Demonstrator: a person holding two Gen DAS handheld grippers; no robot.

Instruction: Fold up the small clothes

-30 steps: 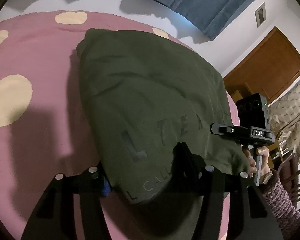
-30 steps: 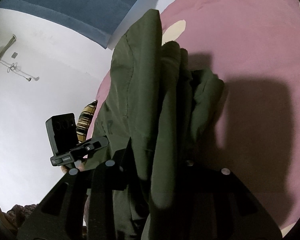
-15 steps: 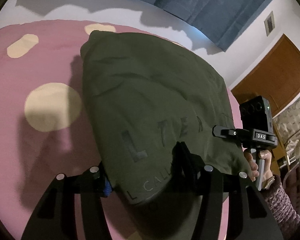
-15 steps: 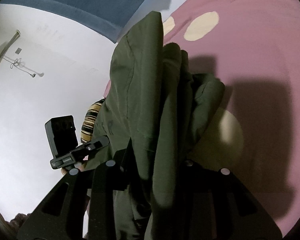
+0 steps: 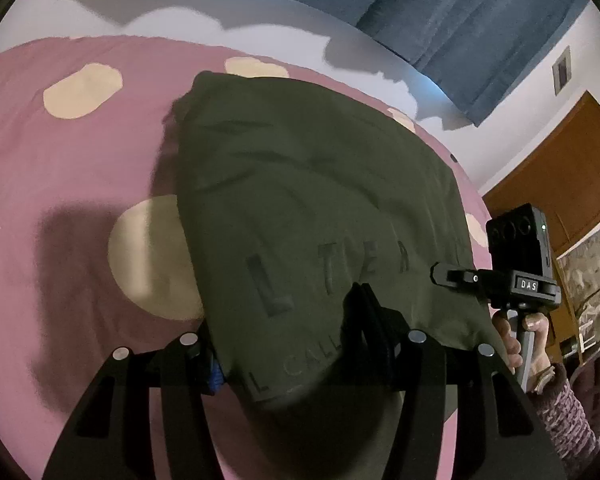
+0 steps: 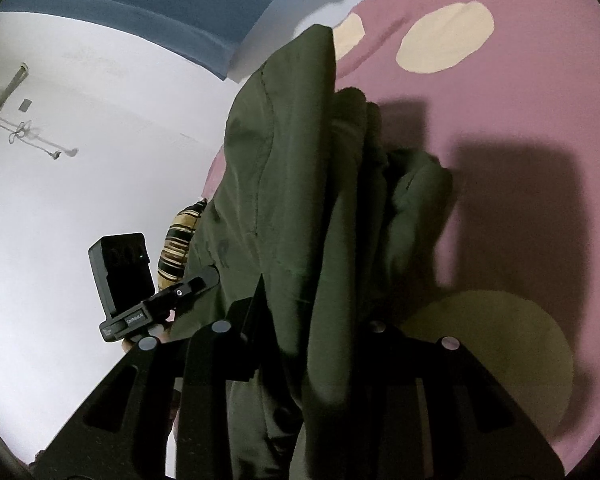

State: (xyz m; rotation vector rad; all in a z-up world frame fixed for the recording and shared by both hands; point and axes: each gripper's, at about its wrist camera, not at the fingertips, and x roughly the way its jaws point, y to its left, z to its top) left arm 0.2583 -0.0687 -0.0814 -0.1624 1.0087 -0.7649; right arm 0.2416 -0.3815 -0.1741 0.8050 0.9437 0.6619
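Soft matt cloth against hard black plastic

The olive garment [image 5: 308,200] is matt woven cloth with flat tone-on-tone lettering; the bed cover [image 5: 60,184] is matt pink fabric with cream spots; the left hand-held gripper [image 5: 284,344] is matt black plastic with dull metal pins; the curtain [image 5: 480,32] is ribbed blue cloth; the door [image 5: 560,168] is smooth brown wood

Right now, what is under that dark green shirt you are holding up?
Under the dark green shirt lies a pink bedcover with cream spots, one half hidden by the shirt. Whatever lies directly beneath it is covered.
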